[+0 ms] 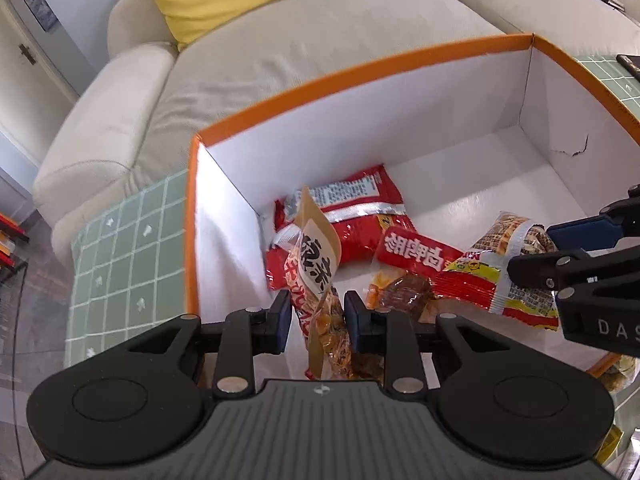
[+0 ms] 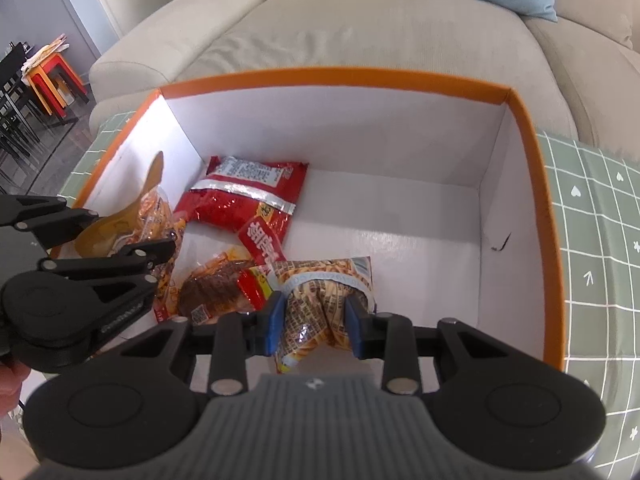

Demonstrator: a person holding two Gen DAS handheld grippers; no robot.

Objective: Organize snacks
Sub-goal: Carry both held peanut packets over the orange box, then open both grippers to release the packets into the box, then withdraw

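An orange-rimmed white box (image 1: 360,80) (image 2: 340,76) holds several snack packets. My left gripper (image 1: 316,318) is shut on a tan and clear packet with brown characters (image 1: 320,256), held upright inside the box at its left side; it also shows in the right wrist view (image 2: 148,208). My right gripper (image 2: 314,324) is shut on a yellow and red patterned packet (image 2: 324,304), crumpled between the pads low in the box; it also shows in the left wrist view (image 1: 496,264). A large red packet (image 1: 356,216) (image 2: 248,196) and a smaller red-labelled meat packet (image 1: 408,276) (image 2: 224,292) lie on the box floor.
The box stands on a green tiled tablecloth (image 1: 128,248) (image 2: 592,240). A beige sofa (image 1: 280,60) (image 2: 360,28) with yellow and blue cushions lies just behind. The box's right half (image 2: 400,232) has bare white floor. Another packet (image 1: 616,372) lies outside the box at right.
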